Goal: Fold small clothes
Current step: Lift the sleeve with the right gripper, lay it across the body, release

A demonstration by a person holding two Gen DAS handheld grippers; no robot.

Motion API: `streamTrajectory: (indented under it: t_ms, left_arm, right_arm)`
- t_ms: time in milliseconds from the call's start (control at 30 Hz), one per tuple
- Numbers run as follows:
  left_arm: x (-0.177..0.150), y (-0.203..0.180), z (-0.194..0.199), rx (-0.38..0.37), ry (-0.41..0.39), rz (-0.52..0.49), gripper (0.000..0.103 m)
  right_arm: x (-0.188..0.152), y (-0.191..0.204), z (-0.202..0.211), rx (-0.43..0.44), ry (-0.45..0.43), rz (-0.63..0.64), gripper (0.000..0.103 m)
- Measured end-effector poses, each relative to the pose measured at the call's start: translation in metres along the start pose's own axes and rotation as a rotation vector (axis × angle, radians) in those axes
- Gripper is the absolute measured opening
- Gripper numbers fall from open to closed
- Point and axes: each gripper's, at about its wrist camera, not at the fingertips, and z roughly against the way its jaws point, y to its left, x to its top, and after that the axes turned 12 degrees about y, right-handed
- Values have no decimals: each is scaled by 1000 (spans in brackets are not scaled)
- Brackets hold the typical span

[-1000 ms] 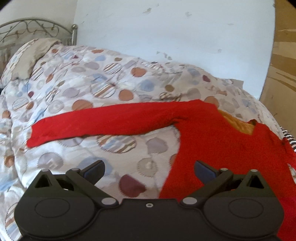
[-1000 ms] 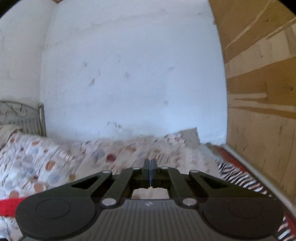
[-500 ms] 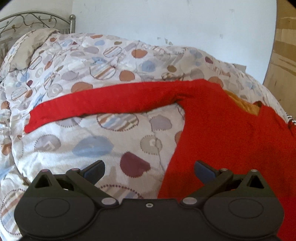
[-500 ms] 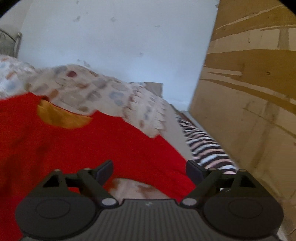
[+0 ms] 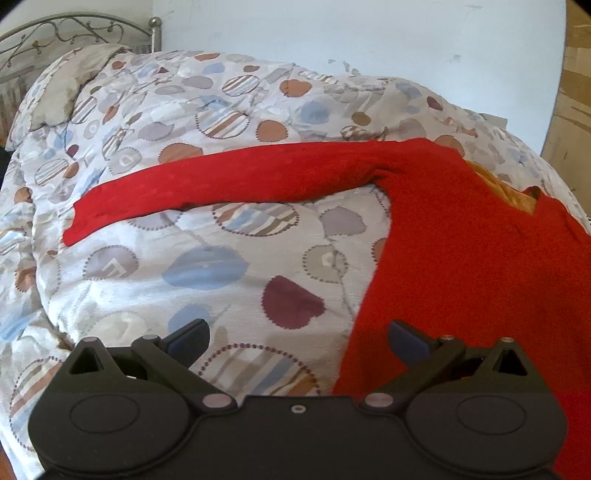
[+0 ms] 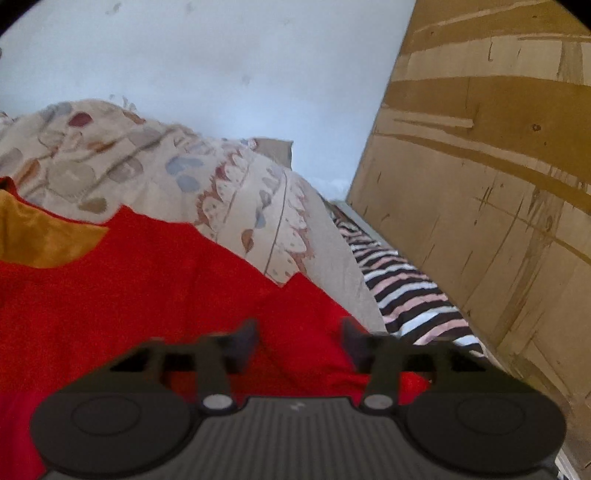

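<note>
Your right gripper has dropped from facing the white wall to sitting low over the right side of the red long-sleeved knit sweater, and its jaws, wide half a second ago, have just been closing; they now stand partly apart with red fabric between them, though the blur keeps you from telling whether the pads already press on it. Your left gripper has sunk only slightly and now hangs with its jaws spread wide, one dark fingertip over the quilt and the other over the sweater's left edge, gripping nothing. You have the sweater spread flat on the pale quilt printed with brown, blue and striped circles, its body toward the right and one sleeve stretched straight out to the left. An orange lining shows inside the neckline at the far end. Beyond the quilt you see a scrolled metal headboard at the upper left, and in your right view a black, white and pink striped cloth lies beside a brown wooden panel.
</note>
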Motion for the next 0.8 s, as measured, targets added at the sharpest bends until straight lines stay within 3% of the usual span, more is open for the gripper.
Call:
streamTrajectory:
  t_ms: [100,267,567,700,800]
  left_arm:
    - [0,4,2,-1,-2,16,102]
    - [3,7,7,-2,-14,37,102]
    - [5,15,18,-11,-51,93,102]
    - [4,25,22,-5,-52,115,102]
    - [2,31,22,6,-49,121,102]
  right_arm:
    - [-2,-5,12,24,-25,-35,6]
    - [8,-16,64,121,-115,-91,6]
    - [19,33,179,427,-280,45,6]
    - [-1,73,207,567,-249,126,6]
    - [-25,104,209,591,-205,220,6]
